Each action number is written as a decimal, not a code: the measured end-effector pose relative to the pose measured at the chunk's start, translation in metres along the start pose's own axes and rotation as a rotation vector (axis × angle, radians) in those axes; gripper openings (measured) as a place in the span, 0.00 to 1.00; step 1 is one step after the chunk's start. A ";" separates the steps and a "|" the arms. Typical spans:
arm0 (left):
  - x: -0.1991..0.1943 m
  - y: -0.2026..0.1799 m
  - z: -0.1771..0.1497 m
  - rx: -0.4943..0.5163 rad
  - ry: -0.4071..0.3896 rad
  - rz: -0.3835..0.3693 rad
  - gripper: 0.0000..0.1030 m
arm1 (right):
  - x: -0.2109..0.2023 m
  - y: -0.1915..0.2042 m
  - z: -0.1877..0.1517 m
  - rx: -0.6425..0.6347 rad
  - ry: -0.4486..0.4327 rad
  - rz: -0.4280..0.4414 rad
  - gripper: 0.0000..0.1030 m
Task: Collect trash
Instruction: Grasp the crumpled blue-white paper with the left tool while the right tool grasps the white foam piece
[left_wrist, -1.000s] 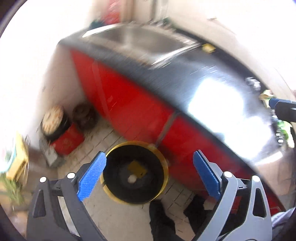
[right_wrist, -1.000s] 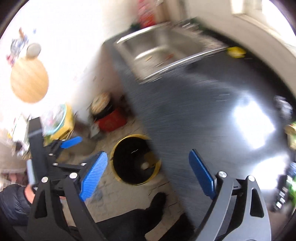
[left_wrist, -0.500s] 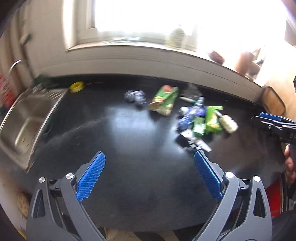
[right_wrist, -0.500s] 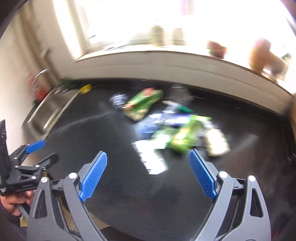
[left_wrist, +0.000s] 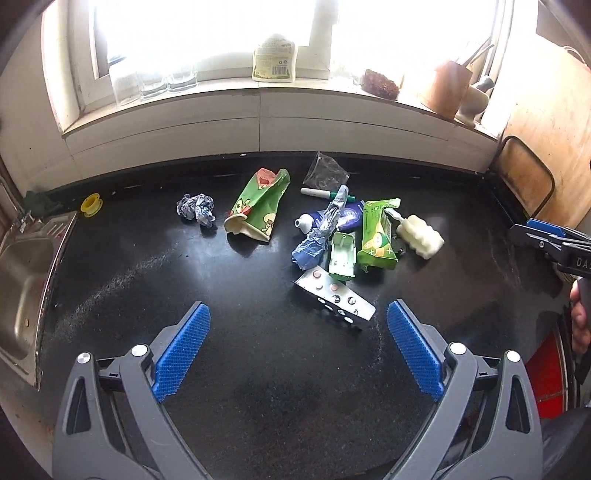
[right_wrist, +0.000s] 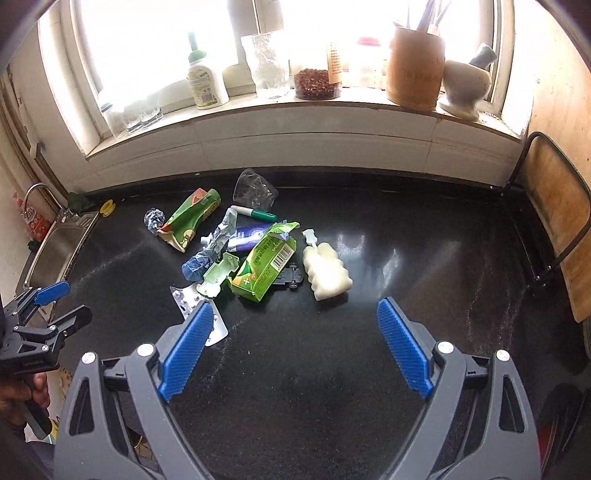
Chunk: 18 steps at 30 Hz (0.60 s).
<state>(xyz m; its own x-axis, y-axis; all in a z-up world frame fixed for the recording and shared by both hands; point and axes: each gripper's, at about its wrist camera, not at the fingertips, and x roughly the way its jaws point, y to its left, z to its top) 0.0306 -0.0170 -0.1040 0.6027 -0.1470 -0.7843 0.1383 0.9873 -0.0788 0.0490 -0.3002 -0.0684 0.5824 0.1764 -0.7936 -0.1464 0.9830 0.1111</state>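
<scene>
1. So, starting at the far left: the sink (left_wrist: 22, 266) is sitting at about 9 o'clock in the left view, with nothing to grab in it that I can make out.
2. Moving right, the crumpled blue paper (left_wrist: 196, 208) is lying at roughly 11 o'clock, and the green snack bag (left_wrist: 258, 206) is just beside it, long axis running toward 1 o'clock.
3. The left gripper (left_wrist: 295, 354) is hovering over the black counter (left_wrist: 258, 369) with its fingers spread wide and nothing between them.
4. The blister pack (left_wrist: 334, 295) is the closest bit of trash, lying flat at about 1 o'clock just ahead of the left gripper's right finger, long axis pointing toward 4 o'clock. I'm guessing that's the easy first grab, though flat foil could be fiddly to pinch.
5. The rest of the pile is sitting behind it: green carton (left_wrist: 376, 236), pale green plastic piece (left_wrist: 342, 254), and the white pump bottle (left_wrist: 419, 236) at the right end.
6. The right gripper (right_wrist: 291, 350) is also hanging with its fingers wide apart and holding nothing; the white pump bottle is lying dead ahead at 12 o'clock in its view, so that one looks like its job.
</scene>
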 end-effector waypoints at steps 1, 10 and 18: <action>0.003 0.002 0.001 -0.004 0.006 0.002 0.91 | 0.003 -0.001 0.002 -0.002 0.002 0.002 0.85; 0.052 0.043 0.027 -0.047 0.042 0.084 0.91 | 0.043 -0.006 0.019 -0.021 0.046 0.000 0.85; 0.146 0.112 0.067 -0.100 0.082 0.165 0.91 | 0.120 -0.027 0.031 -0.043 0.139 -0.039 0.85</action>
<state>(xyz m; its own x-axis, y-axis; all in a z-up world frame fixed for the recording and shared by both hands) 0.1863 0.0681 -0.1860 0.5444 0.0182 -0.8386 -0.0382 0.9993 -0.0032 0.1475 -0.3039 -0.1482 0.4725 0.1266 -0.8722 -0.1618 0.9853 0.0553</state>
